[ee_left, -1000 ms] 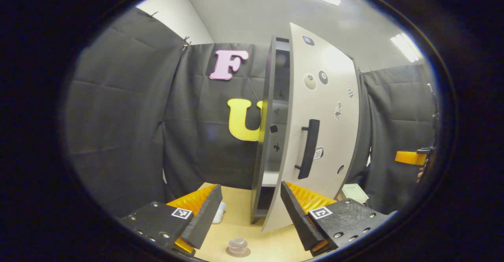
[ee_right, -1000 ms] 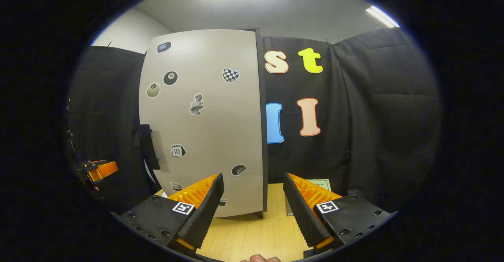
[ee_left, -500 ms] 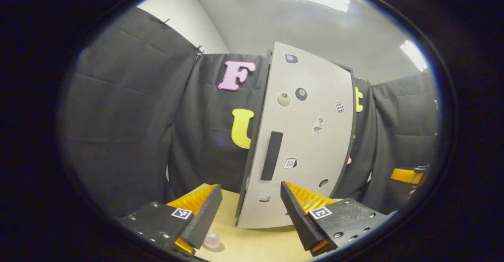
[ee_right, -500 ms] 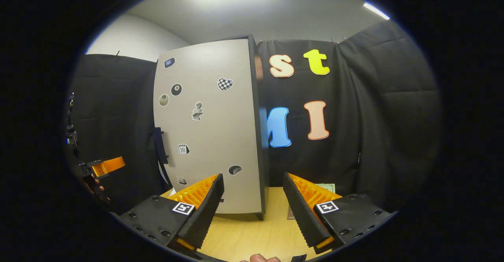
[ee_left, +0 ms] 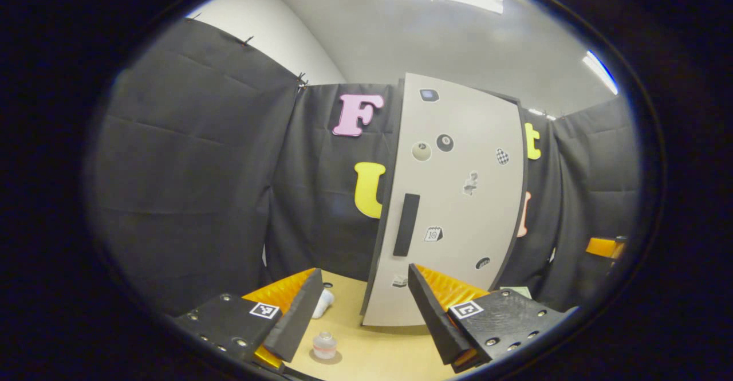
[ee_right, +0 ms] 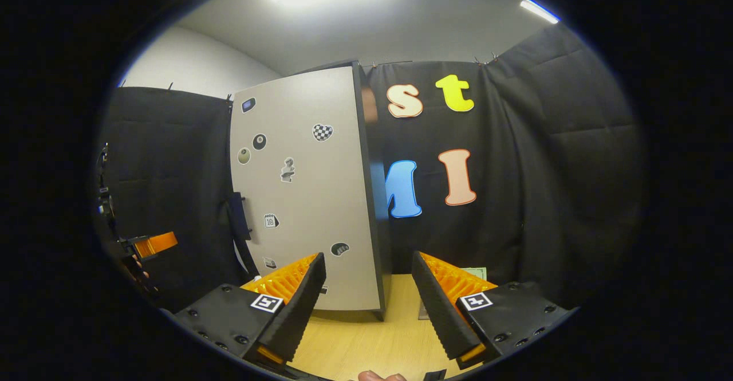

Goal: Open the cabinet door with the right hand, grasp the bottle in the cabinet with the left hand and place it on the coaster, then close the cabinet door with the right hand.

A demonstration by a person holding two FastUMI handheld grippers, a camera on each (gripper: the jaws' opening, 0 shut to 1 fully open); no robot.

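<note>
A small clear bottle [ee_left: 324, 345] stands upright on a round brown coaster [ee_left: 326, 358] on the wooden table [ee_left: 389, 353], just right of my left finger. Behind it stands the cabinet, its beige stickered door [ee_left: 458, 209] lying flat against the dark body, with a black handle [ee_left: 405, 224]. My left gripper [ee_left: 364, 271] is open and holds nothing, back from the cabinet. My right gripper [ee_right: 367, 256] is also open and holds nothing, facing the door [ee_right: 303, 197] near its hinge edge, with the handle [ee_right: 237, 223] off to the left.
A white object [ee_left: 323, 303] lies on the table left of the cabinet. A green paper [ee_right: 475, 272] lies right of the cabinet. The other gripper shows far right [ee_left: 604, 247] and far left [ee_right: 152, 244]. A fingertip [ee_right: 375, 376] shows at the bottom edge.
The cabinet door, ajar a second ago, has swung flat against the cabinet. Both grippers have drawn back from it, and the bottle on the coaster now sits lower left.
</note>
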